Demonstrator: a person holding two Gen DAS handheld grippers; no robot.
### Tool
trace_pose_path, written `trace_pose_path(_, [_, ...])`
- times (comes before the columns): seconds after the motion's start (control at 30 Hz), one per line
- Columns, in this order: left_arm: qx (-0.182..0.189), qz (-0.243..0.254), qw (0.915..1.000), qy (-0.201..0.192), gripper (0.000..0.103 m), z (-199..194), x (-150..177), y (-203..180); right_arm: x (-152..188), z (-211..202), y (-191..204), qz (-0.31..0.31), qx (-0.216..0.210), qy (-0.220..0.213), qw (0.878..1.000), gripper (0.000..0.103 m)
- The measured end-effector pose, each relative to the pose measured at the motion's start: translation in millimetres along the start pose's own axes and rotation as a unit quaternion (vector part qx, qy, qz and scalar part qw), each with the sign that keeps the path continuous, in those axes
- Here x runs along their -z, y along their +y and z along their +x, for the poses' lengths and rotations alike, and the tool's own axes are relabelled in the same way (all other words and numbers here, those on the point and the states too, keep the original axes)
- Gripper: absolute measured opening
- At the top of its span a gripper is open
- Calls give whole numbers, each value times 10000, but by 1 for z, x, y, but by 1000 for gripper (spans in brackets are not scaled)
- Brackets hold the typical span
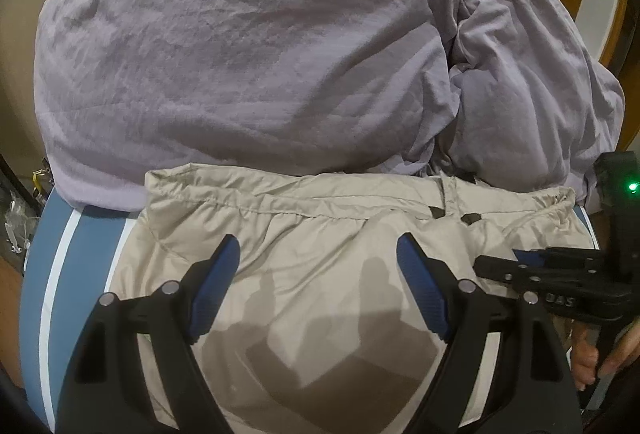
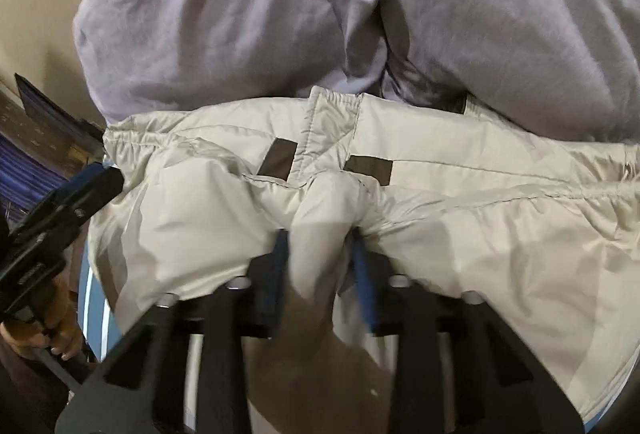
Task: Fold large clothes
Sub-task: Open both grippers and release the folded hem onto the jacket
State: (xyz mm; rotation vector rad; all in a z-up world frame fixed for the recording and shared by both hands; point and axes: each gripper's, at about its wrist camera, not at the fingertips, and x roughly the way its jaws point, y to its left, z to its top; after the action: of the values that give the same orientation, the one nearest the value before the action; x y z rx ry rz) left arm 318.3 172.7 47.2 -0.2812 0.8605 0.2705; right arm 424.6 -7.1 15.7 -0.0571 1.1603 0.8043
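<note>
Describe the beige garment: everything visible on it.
The beige garment looks like thin, slightly shiny padded fabric with stitched seams, a gathered elastic-looking edge, a centre tab and two dark rectangular patches. It lies rumpled across a blue-and-white striped surface, its far edge against the lavender bedding. The right gripper pinches a raised fold of it; the left gripper hangs open over it, not gripping.

beige jacket (image 2: pixel 460 194) | puffy, crumpled | on bed, against lilac bedding
</note>
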Motion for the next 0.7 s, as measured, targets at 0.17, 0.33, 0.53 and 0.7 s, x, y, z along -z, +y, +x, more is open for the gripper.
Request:
trace_pose_path(0.17, [20, -45, 10000, 26, 81, 5, -2, 0, -5, -12, -4, 0, 72, -302, 9995, 7])
trace_pose_path(0.33, [35, -55, 10000, -12, 81, 5, -5, 0, -27, -22, 2, -54, 341, -682, 9971, 6])
trace_pose_path(0.53, [70, -73, 9999, -89, 81, 6, -9, -2, -54, -27, 3, 71, 590, -980, 9934, 5])
trace_pose_path(0.7, [117, -146, 9998, -73, 81, 12, -9, -3, -59, -10, -9, 293, 668, -922, 9931, 5])
